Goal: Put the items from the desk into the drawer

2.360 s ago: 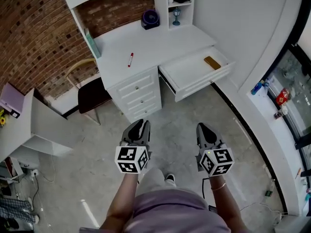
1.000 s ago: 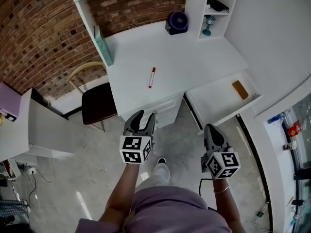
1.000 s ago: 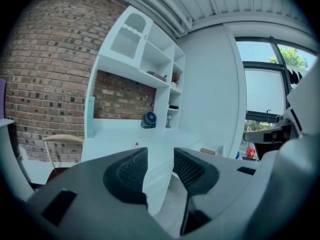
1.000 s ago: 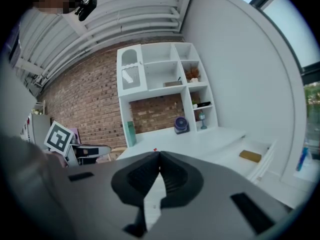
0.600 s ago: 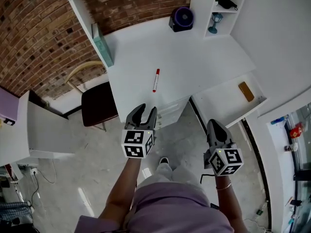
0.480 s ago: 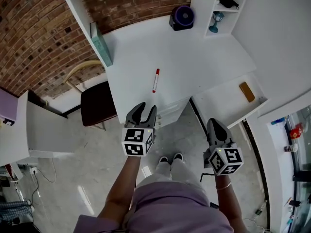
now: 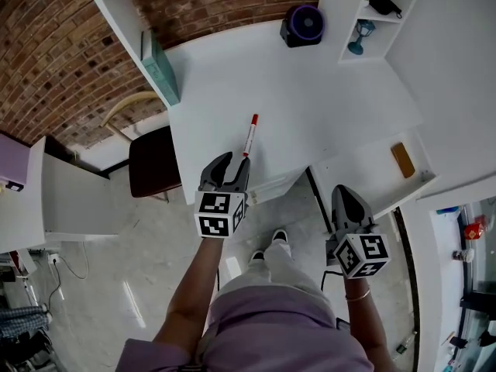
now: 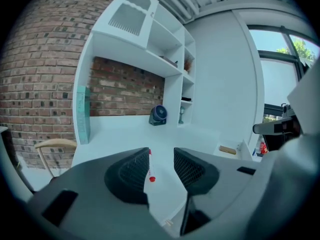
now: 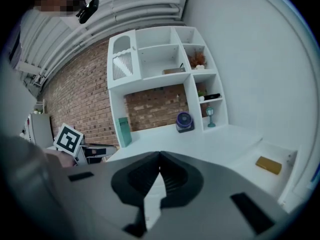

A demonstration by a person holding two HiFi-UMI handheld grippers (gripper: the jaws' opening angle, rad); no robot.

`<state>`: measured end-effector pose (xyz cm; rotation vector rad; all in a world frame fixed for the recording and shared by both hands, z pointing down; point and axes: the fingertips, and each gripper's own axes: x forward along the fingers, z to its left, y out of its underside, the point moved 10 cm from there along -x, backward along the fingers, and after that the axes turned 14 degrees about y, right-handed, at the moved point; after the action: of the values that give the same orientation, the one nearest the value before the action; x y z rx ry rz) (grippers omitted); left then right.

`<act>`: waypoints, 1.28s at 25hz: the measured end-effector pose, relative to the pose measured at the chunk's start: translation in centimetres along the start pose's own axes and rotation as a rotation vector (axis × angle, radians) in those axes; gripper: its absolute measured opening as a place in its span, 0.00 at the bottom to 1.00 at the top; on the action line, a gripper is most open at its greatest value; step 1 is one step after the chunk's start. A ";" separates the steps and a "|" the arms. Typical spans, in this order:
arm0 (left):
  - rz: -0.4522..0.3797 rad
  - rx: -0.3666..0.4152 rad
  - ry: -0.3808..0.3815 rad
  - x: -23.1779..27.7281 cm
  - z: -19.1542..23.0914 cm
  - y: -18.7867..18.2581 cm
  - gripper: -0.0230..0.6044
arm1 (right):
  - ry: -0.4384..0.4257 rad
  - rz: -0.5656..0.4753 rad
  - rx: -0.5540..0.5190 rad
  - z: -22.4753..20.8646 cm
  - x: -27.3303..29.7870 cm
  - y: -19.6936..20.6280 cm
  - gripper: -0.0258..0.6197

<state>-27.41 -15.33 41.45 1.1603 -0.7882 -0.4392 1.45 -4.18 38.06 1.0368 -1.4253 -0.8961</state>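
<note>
While left claw (image 7: pixel 234 162), jaws apart, has drawn nearer red pen (image 7: pixel 250 136), right claw (image 7: pixel 343 194) stays closed.

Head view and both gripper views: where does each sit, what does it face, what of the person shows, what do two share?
Head view: on the person's head, facing steeply down at the white desk; forearms, shoes, left gripper and right gripper show.
Left gripper view: on the left gripper, facing the brick wall; its jaws, apart, frame the red marker pen.
Right gripper view: on the right gripper, facing the white shelves; its jaws, together.
Both gripper views share the round purple fan.
</note>
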 end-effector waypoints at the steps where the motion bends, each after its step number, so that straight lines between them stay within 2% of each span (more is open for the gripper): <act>1: 0.004 0.002 -0.002 0.5 0.2 -0.1 0.28 | -0.005 0.002 -0.001 -0.1 0.6 -0.1 0.04; 13: 0.113 -0.018 -0.033 6.0 2.7 1.1 0.30 | -0.043 0.016 -0.005 -1.2 4.8 -1.1 0.04; 19: 0.184 -0.033 -0.055 8.4 3.7 2.7 0.30 | -0.046 0.032 -0.001 -1.8 5.6 -0.9 0.04; 26: 0.276 -0.015 -0.058 11.0 4.8 3.8 0.30 | -0.054 0.050 0.003 -2.3 6.4 -0.7 0.04; 32: 0.323 -0.026 -0.067 12.2 5.2 4.4 0.30 | -0.062 0.048 0.004 -2.7 6.6 -0.8 0.04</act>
<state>-23.57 -25.34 50.45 0.9760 -1.0063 -0.2197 4.18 -10.59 39.78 0.9808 -1.4984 -0.8974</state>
